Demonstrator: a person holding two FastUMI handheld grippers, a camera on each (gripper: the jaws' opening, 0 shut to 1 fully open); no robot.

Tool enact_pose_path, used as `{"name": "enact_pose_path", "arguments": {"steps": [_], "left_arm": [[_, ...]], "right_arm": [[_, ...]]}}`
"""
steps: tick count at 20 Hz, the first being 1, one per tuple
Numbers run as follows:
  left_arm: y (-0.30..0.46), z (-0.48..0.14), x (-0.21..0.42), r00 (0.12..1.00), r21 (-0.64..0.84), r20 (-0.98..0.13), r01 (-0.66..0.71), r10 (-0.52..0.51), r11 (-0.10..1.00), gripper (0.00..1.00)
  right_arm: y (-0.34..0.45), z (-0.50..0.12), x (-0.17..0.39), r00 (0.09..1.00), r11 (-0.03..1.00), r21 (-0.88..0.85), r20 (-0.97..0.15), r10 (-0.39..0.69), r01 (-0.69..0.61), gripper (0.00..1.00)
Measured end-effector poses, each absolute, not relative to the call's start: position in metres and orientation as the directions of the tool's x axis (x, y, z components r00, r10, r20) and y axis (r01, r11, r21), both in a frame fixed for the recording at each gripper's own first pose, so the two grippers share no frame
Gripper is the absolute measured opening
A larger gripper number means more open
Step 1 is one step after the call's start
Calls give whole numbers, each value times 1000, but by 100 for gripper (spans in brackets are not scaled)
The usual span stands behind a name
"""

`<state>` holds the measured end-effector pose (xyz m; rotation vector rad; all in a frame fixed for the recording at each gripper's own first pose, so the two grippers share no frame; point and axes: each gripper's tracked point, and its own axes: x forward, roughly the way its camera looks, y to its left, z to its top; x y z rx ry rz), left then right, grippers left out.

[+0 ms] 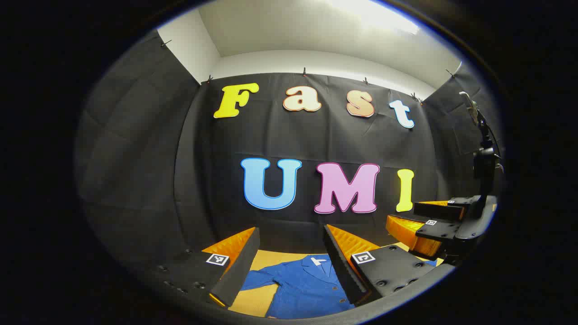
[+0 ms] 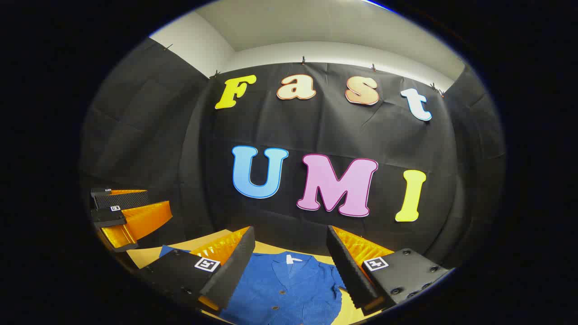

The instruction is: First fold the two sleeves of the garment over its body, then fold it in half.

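Note:
A blue buttoned garment (image 1: pixel 302 286) lies flat on the tan table (image 1: pixel 253 303), collar toward the wall, one sleeve (image 1: pixel 256 280) spread out to the side. My left gripper (image 1: pixel 291 231) hangs above it, open, nothing between its fingers. In the right gripper view the garment (image 2: pixel 289 289) lies below my right gripper (image 2: pixel 290 230), which is also open and empty. A bit of sleeve (image 2: pixel 169 249) shows past its left finger. Each gripper appears in the other's view, held above the table: the right gripper (image 1: pixel 404 215) on the right, the left gripper (image 2: pixel 158 204) on the left.
Black cloth walls close the booth at the back and both sides. A dark stand with a pole (image 1: pixel 482 153) rises at the right side. A strip of bare tan table (image 2: pixel 144 257) shows beside the garment.

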<state>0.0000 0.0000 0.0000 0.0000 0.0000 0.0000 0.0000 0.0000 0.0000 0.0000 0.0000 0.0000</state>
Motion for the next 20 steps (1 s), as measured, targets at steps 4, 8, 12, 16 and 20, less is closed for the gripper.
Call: {"name": "enact_pose_path", "arguments": {"steps": [4, 8, 12, 16, 20], "left_arm": [[-2, 2, -3, 1000, -5, 9, 11, -11, 1000, 81], [-4, 0, -7, 1000, 39, -4, 30, -30, 999, 81], [-4, 4, -8, 1000, 27, 11, 27, -28, 999, 81], [5, -2, -6, 1000, 18, -8, 5, -4, 1000, 81], [4, -3, -3, 1000, -22, -8, 11, -11, 1000, 81]], "right_arm": [[3, 0, -2, 1000, 1000, -2, -6, 11, -11, 96], [2, 0, -5, 1000, 1000, 3, -4, 10, -10, 99], [2, -3, -6, 1000, 1000, 9, -9, 11, -11, 99], [-1, -2, -4, 1000, 1000, 10, -8, 5, -5, 99], [-3, -5, -3, 1000, 1000, 13, -14, -3, 4, 96]]}}
